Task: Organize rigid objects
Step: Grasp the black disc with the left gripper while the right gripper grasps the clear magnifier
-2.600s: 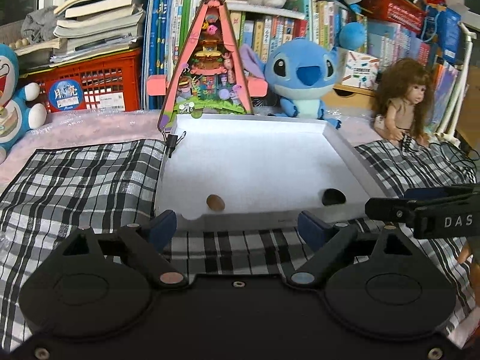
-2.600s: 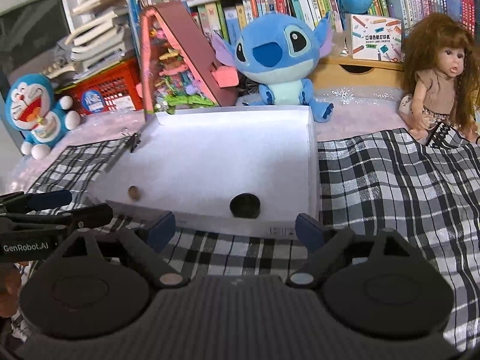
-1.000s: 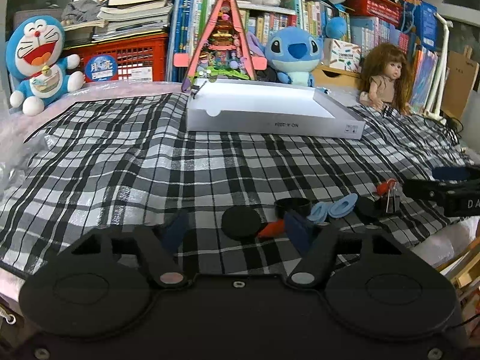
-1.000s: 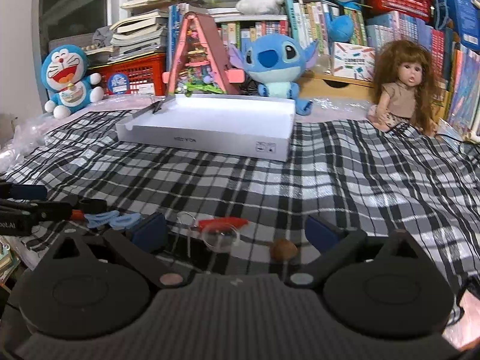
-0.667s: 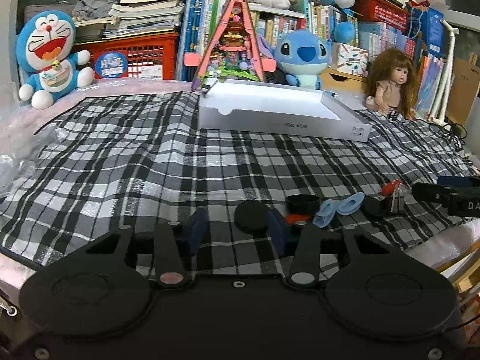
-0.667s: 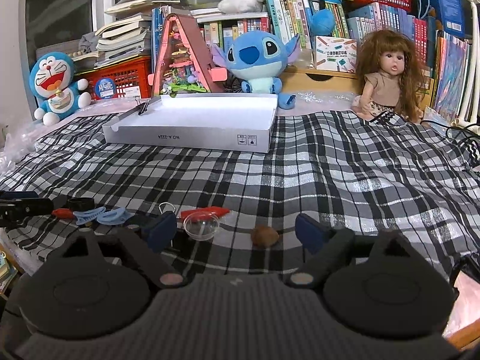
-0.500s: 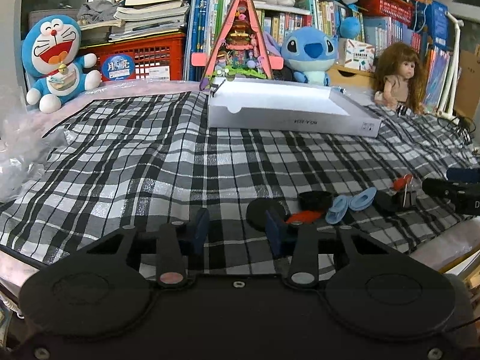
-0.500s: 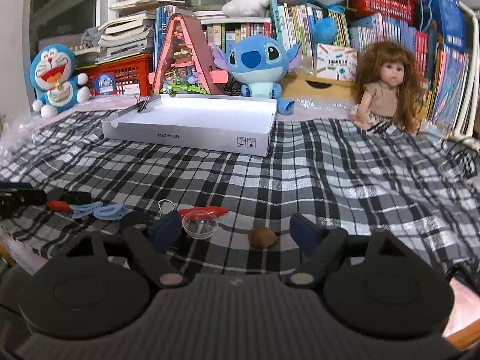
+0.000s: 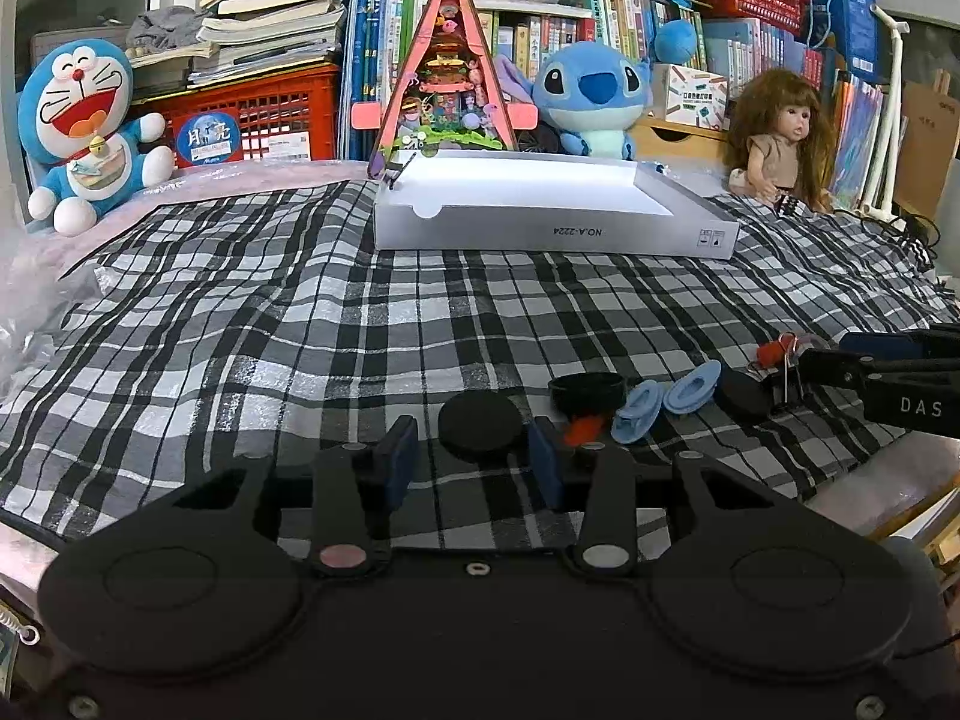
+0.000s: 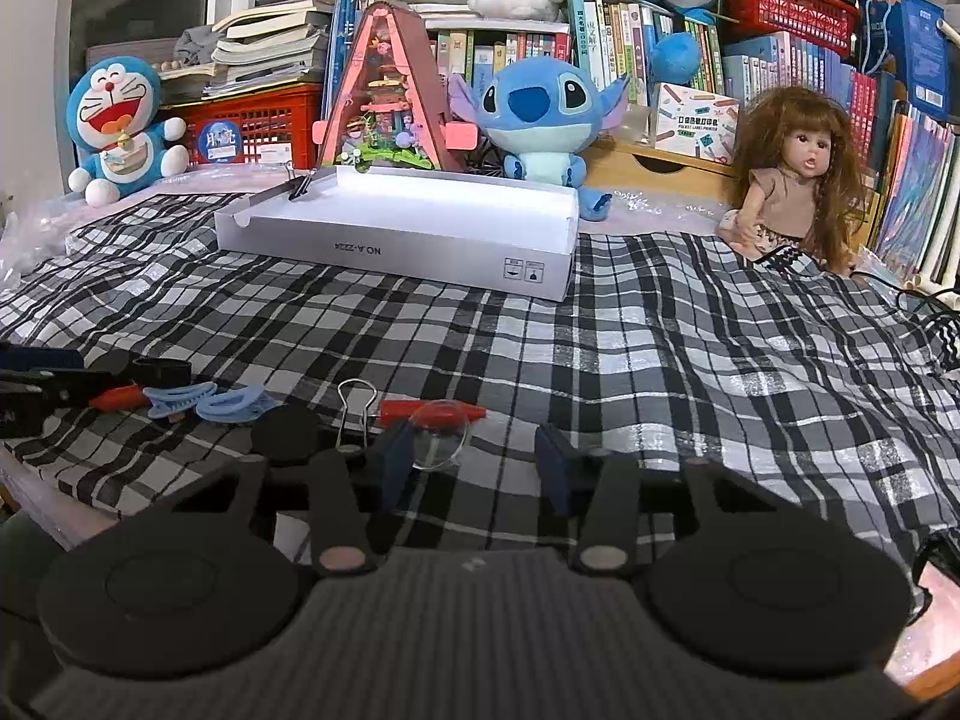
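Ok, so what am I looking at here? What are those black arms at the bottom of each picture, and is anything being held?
There is no robot here. A person holds a two-finger gripper in each hand, and each one carries a wide-angle camera looking along its fingers. One picture comes from the left gripper, the other from the right gripper. The black shapes at the bottom are their own fingers.

On the checked cloth lie small things to sort: a black disc, a black ring, two pale blue clips, a wire binder clip and a clear dome. The white box behind them stands open.

Both pairs of jaws have just been closing. The left pads flank the black disc, but I cannot tell whether they pinch it. The clear dome lies beside one right pad and is not gripped.
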